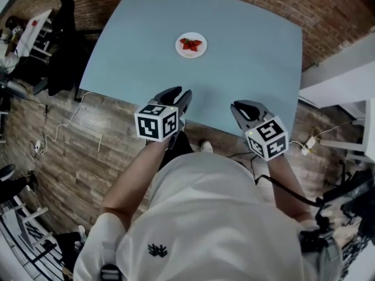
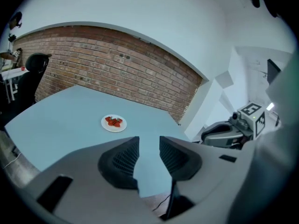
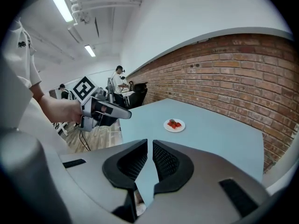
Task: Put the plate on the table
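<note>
A small white plate (image 1: 191, 45) with red strawberries sits on the light blue table (image 1: 252, 63), toward its far middle. It also shows in the left gripper view as the plate (image 2: 114, 123) and in the right gripper view as the plate (image 3: 174, 125). My left gripper (image 1: 179, 93) hovers at the table's near edge, well short of the plate. Its jaws (image 2: 149, 144) stand a little open and empty. My right gripper (image 1: 244, 106) hangs beside it to the right, also at the near edge. That gripper (image 3: 150, 147) is shut on nothing.
A brick wall (image 2: 117, 64) runs behind the table. A white cabinet (image 1: 343, 75) stands at the table's right. A black chair (image 1: 61, 45) and cluttered desks stand at the left. Cables (image 1: 55, 134) lie on the wooden floor. People stand far off (image 3: 120, 80).
</note>
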`<move>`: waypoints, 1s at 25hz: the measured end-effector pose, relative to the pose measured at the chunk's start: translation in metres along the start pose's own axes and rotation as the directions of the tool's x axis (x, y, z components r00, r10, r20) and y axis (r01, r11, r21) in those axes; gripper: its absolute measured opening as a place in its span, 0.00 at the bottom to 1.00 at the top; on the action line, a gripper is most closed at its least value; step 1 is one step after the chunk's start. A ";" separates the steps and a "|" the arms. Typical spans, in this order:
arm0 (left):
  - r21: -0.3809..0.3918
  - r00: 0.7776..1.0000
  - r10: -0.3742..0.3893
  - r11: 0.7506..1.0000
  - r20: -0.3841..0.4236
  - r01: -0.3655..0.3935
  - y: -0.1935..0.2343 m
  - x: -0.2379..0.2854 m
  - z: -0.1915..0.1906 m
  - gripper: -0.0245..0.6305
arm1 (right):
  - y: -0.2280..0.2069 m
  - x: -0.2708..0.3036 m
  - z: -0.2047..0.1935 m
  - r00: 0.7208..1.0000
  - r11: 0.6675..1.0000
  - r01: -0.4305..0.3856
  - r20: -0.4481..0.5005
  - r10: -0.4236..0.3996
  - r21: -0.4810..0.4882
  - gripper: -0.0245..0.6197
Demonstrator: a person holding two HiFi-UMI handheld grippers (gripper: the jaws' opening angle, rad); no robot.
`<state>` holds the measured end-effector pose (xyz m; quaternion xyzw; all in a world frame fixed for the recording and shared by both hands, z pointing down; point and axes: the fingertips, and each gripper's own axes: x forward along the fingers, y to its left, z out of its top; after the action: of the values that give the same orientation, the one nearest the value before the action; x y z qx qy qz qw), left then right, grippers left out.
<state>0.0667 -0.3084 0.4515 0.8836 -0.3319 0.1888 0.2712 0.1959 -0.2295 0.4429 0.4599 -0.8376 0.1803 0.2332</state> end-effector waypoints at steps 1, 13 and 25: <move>0.005 1.000 0.000 1.000 0.006 0.000 -0.008 -0.009 -0.003 0.24 | 0.002 -0.003 -0.002 1.000 1.000 -0.008 0.002 0.008 -0.007 0.10; 0.004 1.000 0.008 1.000 0.015 -0.008 -0.065 -0.060 -0.042 0.24 | 0.023 -0.023 -0.020 0.997 0.996 -0.079 0.008 0.079 -0.048 0.10; 0.038 1.000 0.001 0.999 0.012 -0.001 -0.078 -0.055 -0.042 0.24 | 0.024 -0.033 -0.024 0.996 0.993 -0.087 0.005 0.087 -0.075 0.10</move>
<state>0.0752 -0.2069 0.4279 0.8895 -0.3302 0.1900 0.2523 0.1965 -0.1821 0.4418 0.4147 -0.8640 0.1570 0.2387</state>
